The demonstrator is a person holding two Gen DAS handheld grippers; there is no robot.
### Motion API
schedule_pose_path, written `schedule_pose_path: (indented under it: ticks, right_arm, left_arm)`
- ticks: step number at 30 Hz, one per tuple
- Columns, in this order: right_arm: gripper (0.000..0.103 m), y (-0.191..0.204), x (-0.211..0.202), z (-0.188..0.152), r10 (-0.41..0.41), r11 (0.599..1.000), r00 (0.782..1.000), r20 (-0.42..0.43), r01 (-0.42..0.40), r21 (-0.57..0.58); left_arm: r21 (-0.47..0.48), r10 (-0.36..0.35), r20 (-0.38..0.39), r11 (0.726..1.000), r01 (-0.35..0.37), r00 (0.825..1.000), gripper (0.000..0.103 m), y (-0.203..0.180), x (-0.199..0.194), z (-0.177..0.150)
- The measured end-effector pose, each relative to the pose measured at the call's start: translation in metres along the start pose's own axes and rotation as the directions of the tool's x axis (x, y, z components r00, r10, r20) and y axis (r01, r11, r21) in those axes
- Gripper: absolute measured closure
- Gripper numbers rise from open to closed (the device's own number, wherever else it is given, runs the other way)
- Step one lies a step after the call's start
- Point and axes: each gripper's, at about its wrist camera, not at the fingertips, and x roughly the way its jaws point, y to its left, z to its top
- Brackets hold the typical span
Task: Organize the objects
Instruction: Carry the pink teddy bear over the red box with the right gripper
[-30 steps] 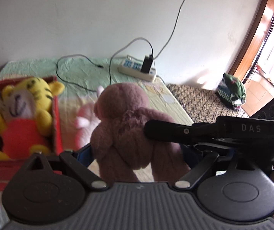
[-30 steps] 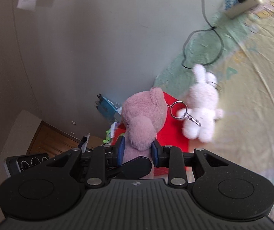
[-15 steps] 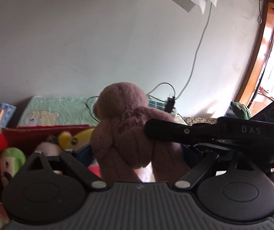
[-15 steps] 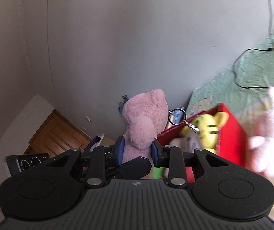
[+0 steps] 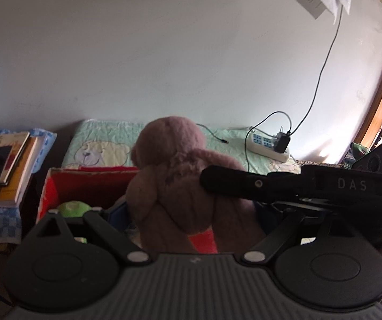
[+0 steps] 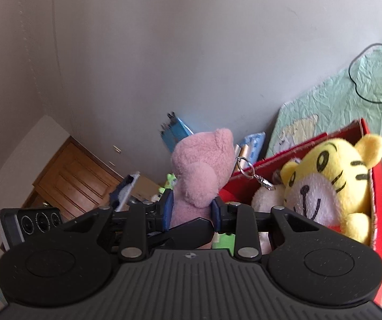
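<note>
Above red box (image 6: 375, 186): both grippers clamping pink bear (image 6: 201, 176).

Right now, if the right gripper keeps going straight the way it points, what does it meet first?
The right gripper is shut on the pink plush bear. Past the bear lies clutter beside the red box, then the wall; depth is unclear.

Both wrist views sweep left along the bed. The open red cardboard box (image 6: 377, 186) with the yellow striped plush tiger (image 6: 332, 176) now lies right of the pink plush bear (image 6: 204, 178). The small pale pink plush rabbit is out of view. A stack of books (image 5: 4, 165) enters at left.
</note>
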Motion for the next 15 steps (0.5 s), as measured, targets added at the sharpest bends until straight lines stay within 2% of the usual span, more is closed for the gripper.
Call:
schedule_pose_path:
  ticks: [10,15]
  right_arm:
    - [0.071,-0.023,0.032,-0.013,-0.083,0.994,0.994,-0.074,0.088,0.069]
    - [0.071,-0.022,0.045,-0.016,-0.130,0.990,0.984,-0.123,0.136,0.040]
  left_arm:
    - [-0.057,0.005,-0.110,0.998,-0.011,0.994,0.011,0.044,0.040,-0.023]
    - [-0.056,0.041,-0.132,0.997,-0.049,0.990,0.008,0.054,0.047,-0.028]
